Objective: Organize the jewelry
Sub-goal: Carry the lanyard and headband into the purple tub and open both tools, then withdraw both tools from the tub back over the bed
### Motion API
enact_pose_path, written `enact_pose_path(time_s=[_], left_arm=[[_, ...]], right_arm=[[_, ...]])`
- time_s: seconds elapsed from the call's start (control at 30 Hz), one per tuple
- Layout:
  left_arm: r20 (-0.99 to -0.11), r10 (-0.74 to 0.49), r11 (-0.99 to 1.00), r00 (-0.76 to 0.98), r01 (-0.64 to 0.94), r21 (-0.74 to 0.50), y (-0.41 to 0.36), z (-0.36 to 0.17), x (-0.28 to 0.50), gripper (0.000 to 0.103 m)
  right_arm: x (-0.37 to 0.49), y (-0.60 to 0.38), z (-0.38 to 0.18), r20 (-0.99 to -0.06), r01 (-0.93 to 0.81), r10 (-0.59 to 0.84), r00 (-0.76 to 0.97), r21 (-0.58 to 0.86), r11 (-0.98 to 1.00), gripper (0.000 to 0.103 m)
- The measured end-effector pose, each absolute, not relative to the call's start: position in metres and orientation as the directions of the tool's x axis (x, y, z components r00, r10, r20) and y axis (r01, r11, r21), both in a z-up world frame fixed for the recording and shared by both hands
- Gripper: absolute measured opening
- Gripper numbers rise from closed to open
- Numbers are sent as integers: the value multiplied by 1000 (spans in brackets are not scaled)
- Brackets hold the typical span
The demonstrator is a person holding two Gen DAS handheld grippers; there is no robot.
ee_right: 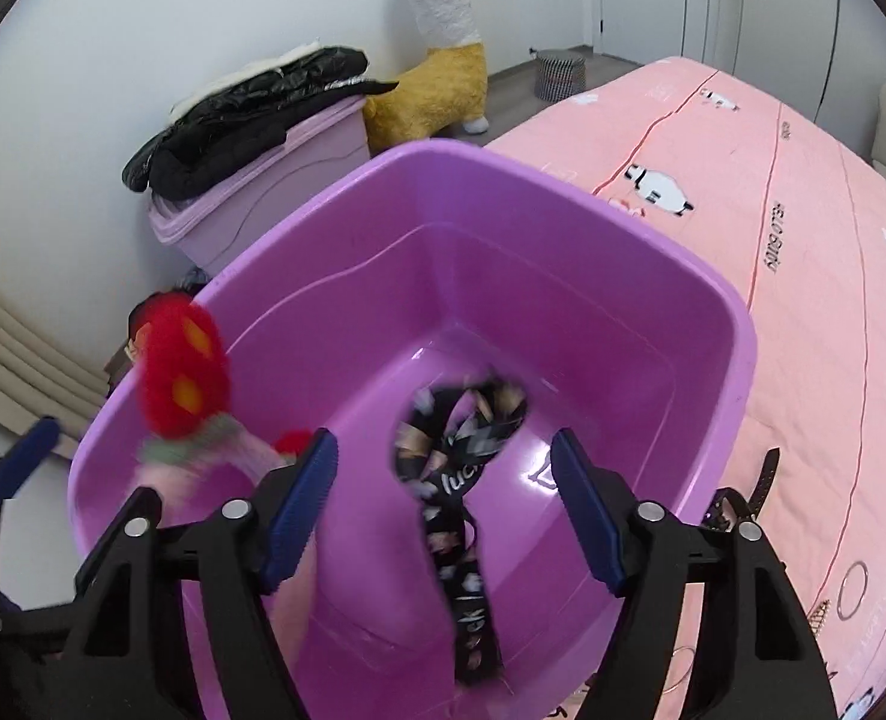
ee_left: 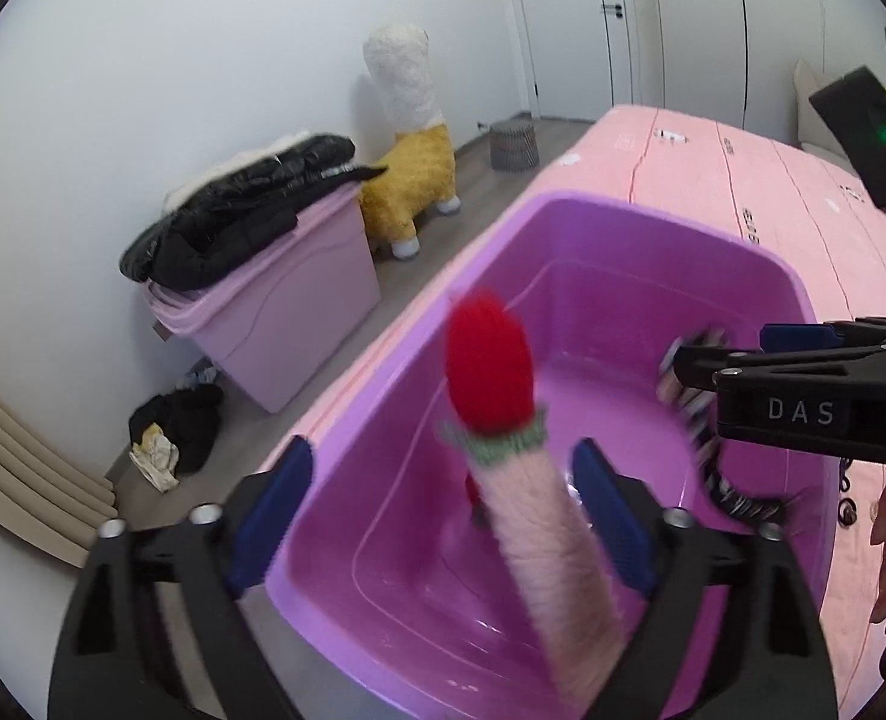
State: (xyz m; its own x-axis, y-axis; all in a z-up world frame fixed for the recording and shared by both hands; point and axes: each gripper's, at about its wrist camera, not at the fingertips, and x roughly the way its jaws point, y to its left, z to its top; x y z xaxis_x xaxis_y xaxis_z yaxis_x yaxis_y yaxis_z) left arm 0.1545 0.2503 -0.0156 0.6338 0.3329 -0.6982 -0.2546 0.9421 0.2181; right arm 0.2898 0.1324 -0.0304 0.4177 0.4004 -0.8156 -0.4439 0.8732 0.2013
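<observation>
A purple plastic tub (ee_left: 569,204) (ee_right: 563,204) stands on a pink bed. My left gripper (ee_left: 443,516) is open above the tub; a pink fuzzy headband with a red knitted strawberry (ee_left: 491,372) (ee_right: 182,360) is between its fingers, blurred, over the tub. My right gripper (ee_right: 443,510) is open over the tub; a black patterned ribbon band (ee_right: 455,480) is blurred between its fingers. The right gripper also shows in the left wrist view (ee_left: 725,354), with the black band (ee_left: 695,414) beside it.
The pink bedspread (ee_right: 773,210) holds a ring bracelet (ee_right: 853,590), a brown strap (ee_right: 764,477) and small chains near the tub. On the floor stand a lilac storage box (ee_left: 275,324) with a black jacket (ee_left: 233,210), and a yellow alpaca toy (ee_left: 413,180).
</observation>
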Motion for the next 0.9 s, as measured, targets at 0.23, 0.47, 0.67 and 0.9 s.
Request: enact_pose_path(time_s=[0.23,0.47,0.67,0.9], left_arm=[[-701,356,929,618,-313,196,259,-6,147,93],[-706,353,928,614,-329,177,258,-3,134,94],[-712,344,929,613,-330,165,254,1,122,94],[-718,325,934,616,-326,143,245,5,106,94]], right_arm=[[279,122,-27,-804,-435,373,463,161,886,70],[269,118,-24,-808,-439,365,462,149,886,70],[255,111,-18,-800,-437,366,476,146,887,70],[237,95,-13,-788,-427,376,488,160,890,70]])
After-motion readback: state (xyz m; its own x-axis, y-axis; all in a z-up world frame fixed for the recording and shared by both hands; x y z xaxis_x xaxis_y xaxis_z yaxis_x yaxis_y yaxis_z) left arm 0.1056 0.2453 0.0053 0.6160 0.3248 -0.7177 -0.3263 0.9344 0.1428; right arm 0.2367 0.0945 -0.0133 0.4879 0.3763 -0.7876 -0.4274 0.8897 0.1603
